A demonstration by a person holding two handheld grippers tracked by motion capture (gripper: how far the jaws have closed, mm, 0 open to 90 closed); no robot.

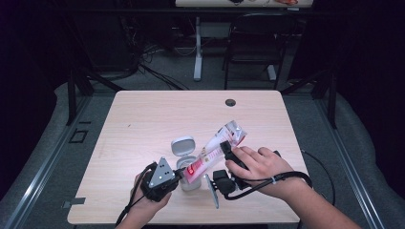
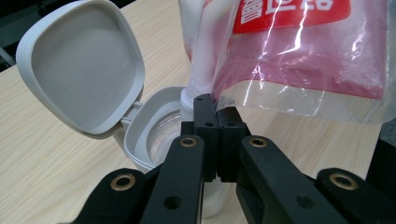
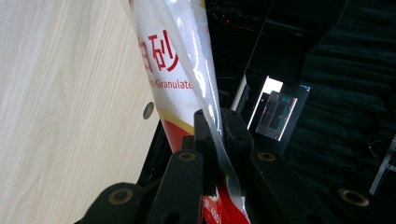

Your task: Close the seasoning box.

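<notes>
Tilting over one open-lidded jar (image 1: 190, 167) — one sugar pouch (image 1: 217, 145), right gripper (image 3: 214, 122) fingers clamping it, left gripper (image 2: 215, 109) fingers closed.

We've got a bright, evenly lit counter (image 1: 143, 119) against a really dark room, glare streaks across the sugar pouch (image 2: 299, 56), close-up edges pretty soft.

The left gripper (image 2: 215, 105) rises from the bottom middle of the frame with its black jaws pressed together. Just behind it stands a white jar (image 2: 154, 135), its lid (image 2: 79, 65) flipped open at the upper left. A bag (image 2: 299, 60) with a red label fills the upper right, its white spout (image 2: 198, 88) pointing down at the jar's mouth. The wooden desk (image 2: 42, 149) lies underneath.
</notes>
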